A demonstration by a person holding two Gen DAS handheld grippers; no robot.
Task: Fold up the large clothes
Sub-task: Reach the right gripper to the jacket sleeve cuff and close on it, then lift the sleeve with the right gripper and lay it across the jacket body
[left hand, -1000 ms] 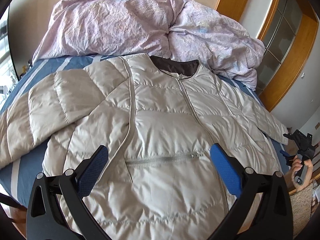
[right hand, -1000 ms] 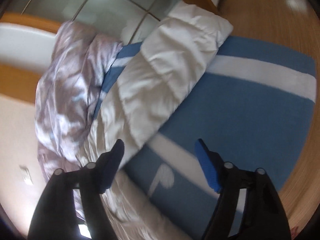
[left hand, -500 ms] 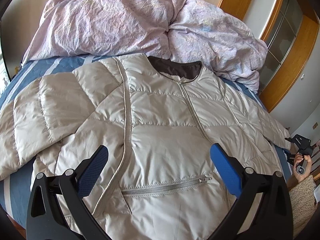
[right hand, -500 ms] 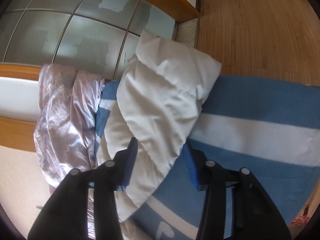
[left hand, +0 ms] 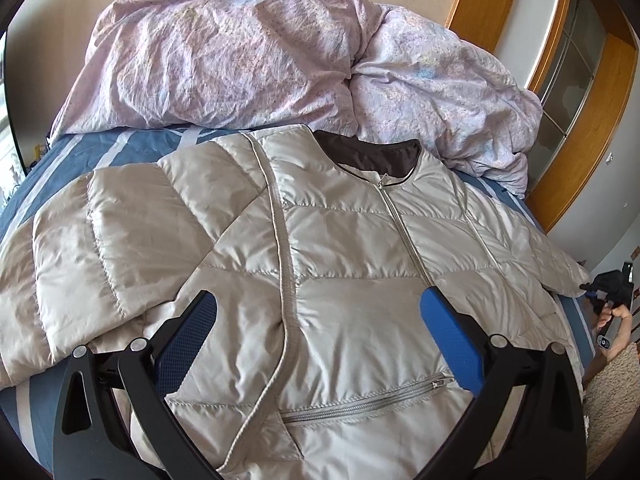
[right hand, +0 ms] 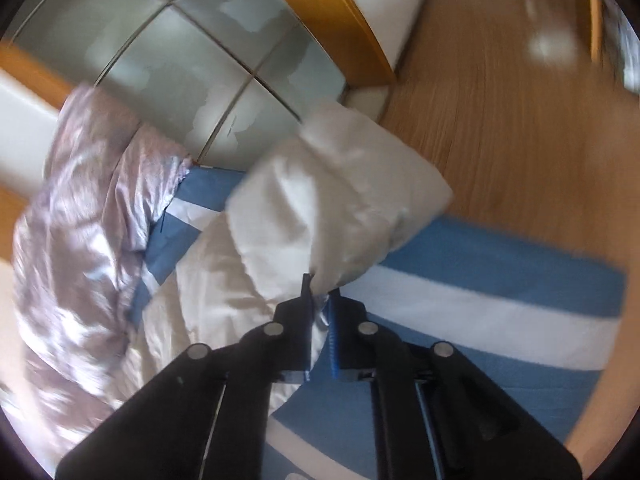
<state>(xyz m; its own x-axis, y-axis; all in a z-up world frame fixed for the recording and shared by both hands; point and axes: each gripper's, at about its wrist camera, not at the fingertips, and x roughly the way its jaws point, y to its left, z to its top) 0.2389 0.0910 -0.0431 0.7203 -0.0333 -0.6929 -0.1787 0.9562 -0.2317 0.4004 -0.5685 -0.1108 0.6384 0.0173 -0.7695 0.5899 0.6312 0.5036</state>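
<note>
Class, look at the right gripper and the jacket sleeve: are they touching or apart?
Touching. The right wrist view shows the right gripper shut on the jacket sleeve, pale fabric pinched between its blue pads just above the striped blanket.

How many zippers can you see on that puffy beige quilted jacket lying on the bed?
2 on the beige quilted jacket: the long front zipper running down from the collar, and a short pocket zipper low on the front. Others may be hidden.

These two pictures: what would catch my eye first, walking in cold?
A big pale puffy jacket lies spread face up across a blue striped bed, one sleeve already folded over its chest. Behind its collar sits a crumpled pinkish duvet. At the bed's edge, the right gripper has its jaws shut on the other sleeve.
</note>
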